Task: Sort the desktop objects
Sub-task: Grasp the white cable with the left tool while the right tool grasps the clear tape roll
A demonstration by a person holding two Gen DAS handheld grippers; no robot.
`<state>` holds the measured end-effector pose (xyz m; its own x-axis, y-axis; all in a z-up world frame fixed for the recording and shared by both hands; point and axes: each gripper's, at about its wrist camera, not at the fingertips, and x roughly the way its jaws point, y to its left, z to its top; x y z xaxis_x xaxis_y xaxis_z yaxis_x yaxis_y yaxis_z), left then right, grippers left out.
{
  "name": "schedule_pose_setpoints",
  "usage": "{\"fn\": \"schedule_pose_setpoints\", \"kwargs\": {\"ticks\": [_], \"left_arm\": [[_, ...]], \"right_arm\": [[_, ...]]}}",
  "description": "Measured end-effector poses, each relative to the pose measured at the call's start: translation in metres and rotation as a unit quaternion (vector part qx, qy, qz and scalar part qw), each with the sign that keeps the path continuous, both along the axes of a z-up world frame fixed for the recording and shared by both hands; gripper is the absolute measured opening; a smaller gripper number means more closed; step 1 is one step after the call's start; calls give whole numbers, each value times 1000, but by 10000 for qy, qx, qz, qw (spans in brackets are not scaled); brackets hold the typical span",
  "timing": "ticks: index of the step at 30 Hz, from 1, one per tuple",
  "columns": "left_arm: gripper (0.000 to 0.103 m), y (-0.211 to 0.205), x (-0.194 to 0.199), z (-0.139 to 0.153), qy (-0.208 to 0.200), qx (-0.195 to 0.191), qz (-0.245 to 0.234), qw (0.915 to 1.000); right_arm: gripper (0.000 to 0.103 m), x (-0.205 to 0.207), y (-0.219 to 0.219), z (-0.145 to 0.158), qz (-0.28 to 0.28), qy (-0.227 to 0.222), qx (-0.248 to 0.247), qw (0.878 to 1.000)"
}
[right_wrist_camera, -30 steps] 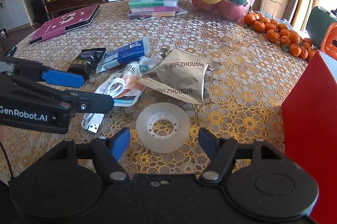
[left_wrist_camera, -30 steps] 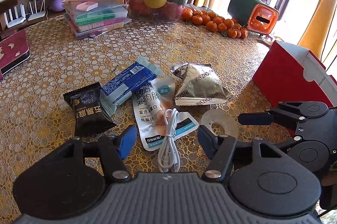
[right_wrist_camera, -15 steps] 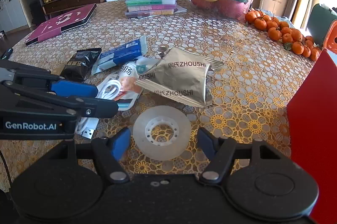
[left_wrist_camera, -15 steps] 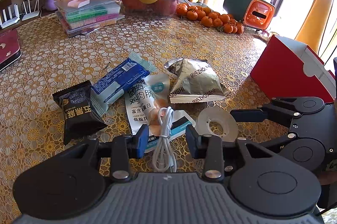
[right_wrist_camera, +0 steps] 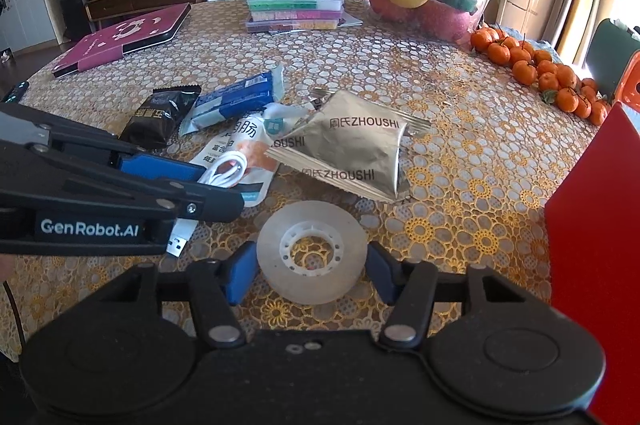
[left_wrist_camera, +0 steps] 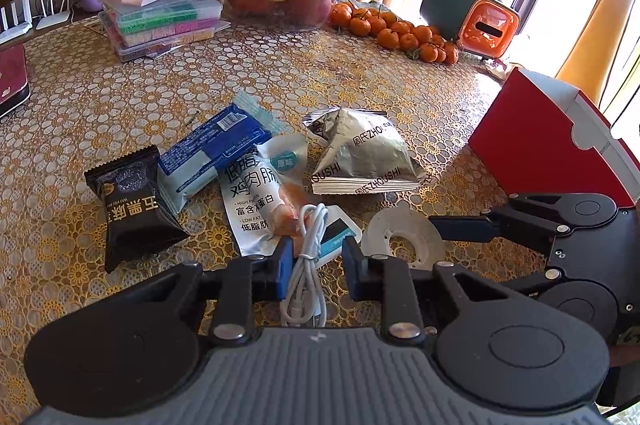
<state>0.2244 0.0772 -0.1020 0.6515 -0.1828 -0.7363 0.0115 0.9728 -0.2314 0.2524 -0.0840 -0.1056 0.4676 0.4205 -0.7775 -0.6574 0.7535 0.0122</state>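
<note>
Two handheld grippers set over desktop clutter on a patterned table [left_wrist_camera: 360, 77].

The left gripper [left_wrist_camera: 314, 259] is seen at lower centre of the left wrist view, its jaws narrowed around a bundled white cable [left_wrist_camera: 308, 265] without a visible clamp; the cable is laid partly over a white snack pouch [left_wrist_camera: 256, 197]. The right gripper [right_wrist_camera: 312, 267] is shown with jaws wide, set either side of a translucent tape roll [right_wrist_camera: 312, 257] at lower centre; whether the pads touch it cannot be told. A silver packet [right_wrist_camera: 352, 149], blue wrapper [right_wrist_camera: 236, 99] and black packet [right_wrist_camera: 160, 115] are grouped mid-frame; a red box [left_wrist_camera: 552, 141] is placed at right.
</note>
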Motion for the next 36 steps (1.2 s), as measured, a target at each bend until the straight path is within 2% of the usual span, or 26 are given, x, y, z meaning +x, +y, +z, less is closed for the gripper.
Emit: {"fn": "schedule_pose_setpoints", "kwargs": {"ticks": [1,4,8,19,33,36], "left_arm": [[16,1,1,0,9,-25,23,10000],[12,2,2,-2,54,-54,55,10000],[10,-3,-1,-2,-9,170,1,9999],[9,-5,-9,7,-53,210,44,9998],[9,-11,-28,21,-91,202,124,9997],[9,-15,-33,26,-178,307,95,9993]], "right_arm": [[58,0,0,0,2,-1,3,10000],[58,-1,-1,0,8,-12,2,10000],[58,-2,-1,0,20,-31,2,10000],[58,-9,-9,5,-61,-14,46,10000],[58,-29,-31,30,-99,-162,112,9998],[58,-33,-37,36,-96,-201,162,9996]]}}
